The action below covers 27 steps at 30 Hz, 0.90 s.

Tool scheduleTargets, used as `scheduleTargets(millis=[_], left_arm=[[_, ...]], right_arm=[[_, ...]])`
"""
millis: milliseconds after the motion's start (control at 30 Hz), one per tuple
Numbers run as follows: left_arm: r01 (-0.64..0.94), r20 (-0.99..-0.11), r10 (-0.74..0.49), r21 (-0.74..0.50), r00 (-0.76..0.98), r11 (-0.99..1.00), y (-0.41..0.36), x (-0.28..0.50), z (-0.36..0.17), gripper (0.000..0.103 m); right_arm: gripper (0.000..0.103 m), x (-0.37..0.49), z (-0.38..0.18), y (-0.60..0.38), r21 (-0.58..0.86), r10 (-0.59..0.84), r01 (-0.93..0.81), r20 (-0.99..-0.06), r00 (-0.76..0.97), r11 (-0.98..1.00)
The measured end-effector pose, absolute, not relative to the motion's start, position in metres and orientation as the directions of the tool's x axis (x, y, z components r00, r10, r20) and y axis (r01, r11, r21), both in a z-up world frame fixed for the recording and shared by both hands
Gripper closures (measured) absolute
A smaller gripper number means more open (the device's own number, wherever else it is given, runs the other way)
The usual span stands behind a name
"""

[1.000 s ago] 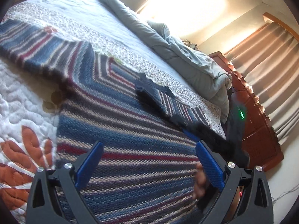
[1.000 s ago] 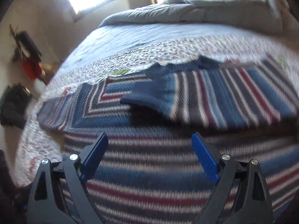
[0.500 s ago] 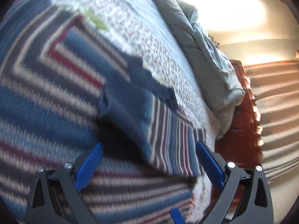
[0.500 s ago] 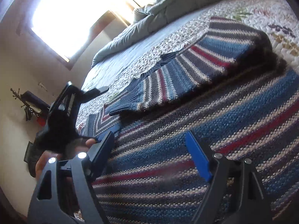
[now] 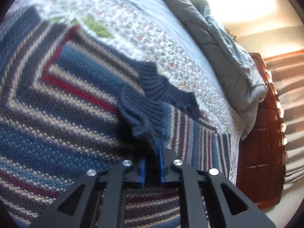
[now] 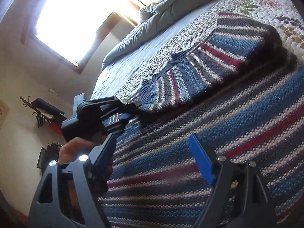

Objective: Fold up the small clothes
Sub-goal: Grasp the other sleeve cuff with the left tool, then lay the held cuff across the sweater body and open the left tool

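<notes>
A striped knitted sweater [image 5: 62, 102] in blue, grey, cream and red lay spread flat on a quilted floral bedspread [image 5: 152, 43], filling most of both wrist views. One sleeve [image 6: 218, 60] was folded across the body of the garment, its dark navy ribbed cuff [image 5: 144, 112] resting on the stripes beside the navy ribbed collar [image 5: 167, 89]. The left gripper [image 5: 152, 152], a black two-finger tool with blue pads, had its jaws pressed together on the edge of the ribbed cuff, the knit bunched up just ahead of the pads; in the right wrist view the same gripper [image 6: 135, 107] reached the end of the folded sleeve, with the person's hand [image 6: 76, 150] behind it. The right gripper [image 6: 157, 155] had its jaws spread wide above the lower body of the sweater, with only flat knit seen between the blue pads; whether they touched the fabric could not be told. A crumpled pale grey-green duvet [image 5: 228, 57] lay heaped at the far end of the bed, next to a reddish wooden bed frame [image 5: 262, 133] and pleated tan curtains [image 5: 292, 98]. A bright window [image 6: 79, 19] lit the room.
</notes>
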State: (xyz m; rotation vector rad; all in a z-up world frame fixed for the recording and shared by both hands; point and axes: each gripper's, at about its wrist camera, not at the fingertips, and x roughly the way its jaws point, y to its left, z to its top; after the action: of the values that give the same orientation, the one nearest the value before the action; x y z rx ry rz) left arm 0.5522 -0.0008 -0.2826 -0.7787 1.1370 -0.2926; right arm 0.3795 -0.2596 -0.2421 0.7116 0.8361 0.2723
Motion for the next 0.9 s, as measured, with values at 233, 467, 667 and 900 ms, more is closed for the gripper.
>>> scheduleTargets(millis=[233,467,667,900], left_arm=[[0.006,-0.663,-0.566,-0.647,0.49,0.763,-0.002,0.554,-0.223,0.095],[-0.027,-0.678,-0.55,-0.642,0.487,0.767,0.037,0.548,-0.227,0.095],[-0.102,-0.695,-0.552,-0.66,0.461,0.744,0.063,0.54,-0.267,0.095],[-0.157,-0.706,-0.569,-0.674,0.421,0.722,0.079,0.529,-0.305,0.091]], right_arm=[[0.024,0.381,-0.245,-0.254,0.671,0.493,0.046,-0.587,0.642,0.74],[0.024,0.381,-0.245,-0.245,0.664,0.5,0.031,-0.593,0.632,0.747],[0.024,0.382,-0.247,-0.241,0.657,0.498,0.031,-0.601,0.626,0.754],[0.024,0.386,-0.249,-0.241,0.653,0.496,0.032,-0.606,0.621,0.757]])
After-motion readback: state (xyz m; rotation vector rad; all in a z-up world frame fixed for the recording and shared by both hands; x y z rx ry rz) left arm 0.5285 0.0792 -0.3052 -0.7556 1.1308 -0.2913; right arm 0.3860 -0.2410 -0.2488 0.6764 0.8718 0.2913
